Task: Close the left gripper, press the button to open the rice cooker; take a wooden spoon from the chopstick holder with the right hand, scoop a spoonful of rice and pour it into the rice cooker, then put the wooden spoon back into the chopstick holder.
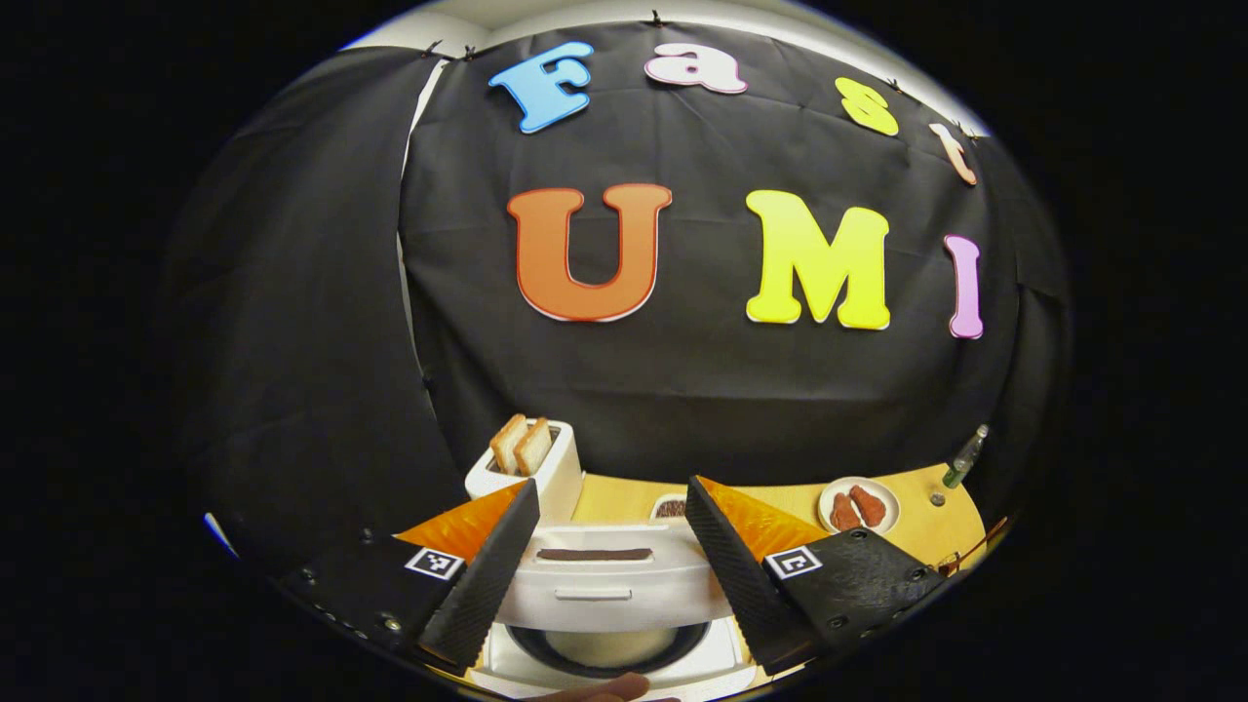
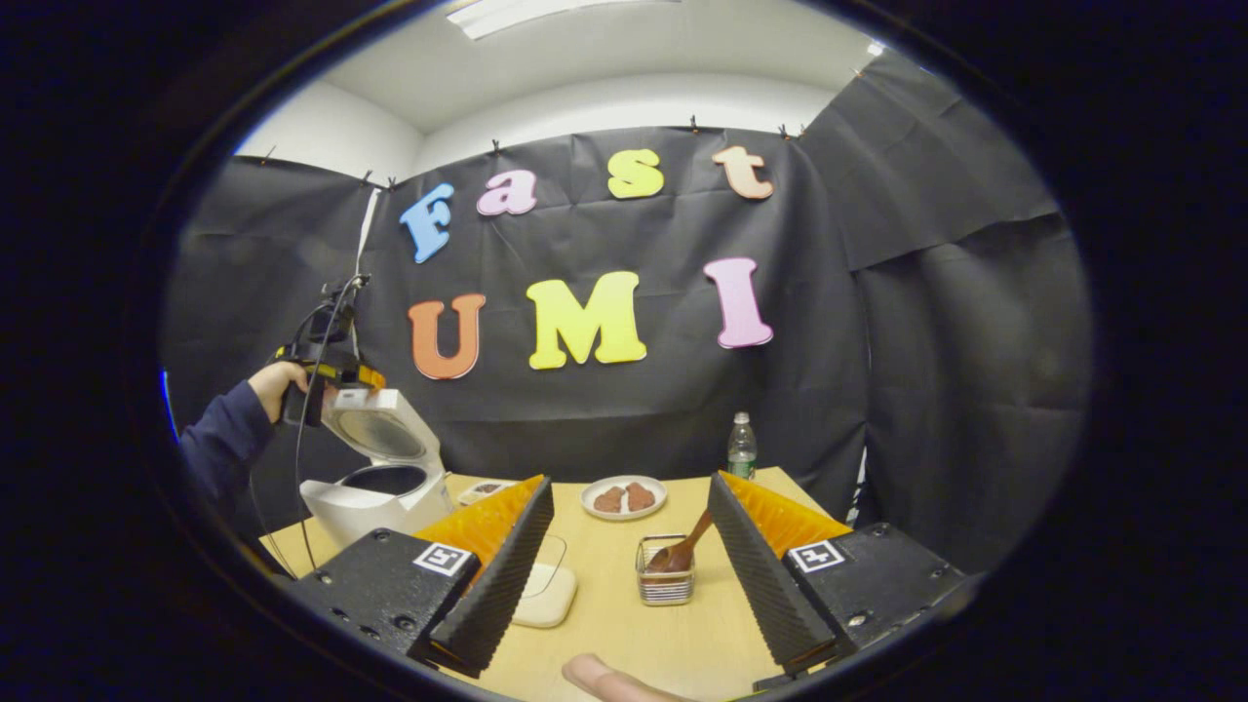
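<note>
The white rice cooker (image 1: 604, 595) stands with its lid up, directly below my left gripper (image 1: 612, 485), whose fingers are spread wide and hold nothing. The dark inner pot (image 1: 609, 648) shows under the lid. In the right gripper view the cooker (image 2: 375, 492) is at the left with its lid (image 2: 382, 429) raised; a hand holds the left gripper (image 2: 327, 375) just behind the lid. My right gripper (image 2: 632, 480) hangs open over the table. Ahead of it a small metal chopstick holder (image 2: 665, 575) carries the wooden spoon (image 2: 687, 546), leaning right.
A white shallow container (image 2: 546, 595) lies partly behind a finger. A plate of brown food (image 2: 624, 497) and a bottle (image 2: 742, 448) stand at the back of the wooden table (image 2: 624, 634). A toaster with bread (image 1: 531, 463) sits behind the cooker.
</note>
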Tool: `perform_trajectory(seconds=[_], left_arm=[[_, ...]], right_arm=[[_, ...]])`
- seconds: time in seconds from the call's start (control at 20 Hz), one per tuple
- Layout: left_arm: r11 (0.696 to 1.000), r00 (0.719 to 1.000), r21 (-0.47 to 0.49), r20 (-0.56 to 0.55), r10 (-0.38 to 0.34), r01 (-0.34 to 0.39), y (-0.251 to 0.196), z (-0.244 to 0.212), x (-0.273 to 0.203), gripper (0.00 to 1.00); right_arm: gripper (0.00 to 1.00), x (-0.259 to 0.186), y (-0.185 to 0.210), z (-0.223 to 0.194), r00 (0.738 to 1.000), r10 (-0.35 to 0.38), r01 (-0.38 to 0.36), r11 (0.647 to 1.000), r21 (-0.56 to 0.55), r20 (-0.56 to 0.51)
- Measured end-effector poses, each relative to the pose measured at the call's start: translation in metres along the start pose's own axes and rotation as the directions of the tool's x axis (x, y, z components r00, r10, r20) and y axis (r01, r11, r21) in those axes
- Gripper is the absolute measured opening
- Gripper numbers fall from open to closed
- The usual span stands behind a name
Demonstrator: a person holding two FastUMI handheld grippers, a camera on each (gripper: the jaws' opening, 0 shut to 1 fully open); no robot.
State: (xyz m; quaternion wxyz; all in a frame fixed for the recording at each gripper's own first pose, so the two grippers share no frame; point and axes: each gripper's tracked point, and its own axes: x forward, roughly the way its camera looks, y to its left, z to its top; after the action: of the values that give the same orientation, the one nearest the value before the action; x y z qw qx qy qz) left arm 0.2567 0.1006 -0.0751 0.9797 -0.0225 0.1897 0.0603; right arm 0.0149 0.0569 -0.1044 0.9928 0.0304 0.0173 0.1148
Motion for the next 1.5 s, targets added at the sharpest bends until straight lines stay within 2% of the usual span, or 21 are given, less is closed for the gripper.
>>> perform_trajectory(seconds=[0.1, 0.2, 0.4, 0.7, 1.15, 1.5], left_arm=[[1.0, 0.998, 0.011, -0.055, -0.02, 0.021, -0.009, -0.032, -0.007, 0.98], [0.999, 0.996, 0.029, -0.088, -0.01, 0.013, -0.009, -0.057, -0.013, 0.96], [0.999, 0.996, 0.032, -0.089, -0.018, 0.021, -0.009, -0.081, -0.017, 0.98], [0.999, 0.989, 0.042, -0.147, -0.003, 0.009, -0.007, -0.128, -0.018, 1.0], [0.998, 0.996, 0.051, -0.079, -0.037, 0.041, -0.001, -0.149, -0.04, 1.0], [0.999, 1.0, 0.026, -0.002, -0.026, 0.026, 0.0, -0.151, -0.038, 1.0]], right_arm=[[0.99, 0.004, -0.002, -0.004, 1.0, 0.003, -0.003, 1.0, 0.001, -0.008], [0.99, 0.007, -0.002, -0.01, 1.0, 0.007, -0.007, 1.0, 0.003, -0.019], [1.0, 0.011, -0.004, -0.019, 0.999, 0.011, -0.011, 1.0, 0.009, -0.041], [1.0, 0.02, -0.005, -0.029, 0.998, 0.02, -0.019, 1.0, 0.012, -0.066], [0.99, 0.021, -0.007, -0.032, 0.998, 0.015, -0.016, 1.0, -0.009, -0.068], [1.0, 0.021, 0.0, -0.042, 0.997, 0.025, -0.026, 1.0, -0.016, -0.073]])
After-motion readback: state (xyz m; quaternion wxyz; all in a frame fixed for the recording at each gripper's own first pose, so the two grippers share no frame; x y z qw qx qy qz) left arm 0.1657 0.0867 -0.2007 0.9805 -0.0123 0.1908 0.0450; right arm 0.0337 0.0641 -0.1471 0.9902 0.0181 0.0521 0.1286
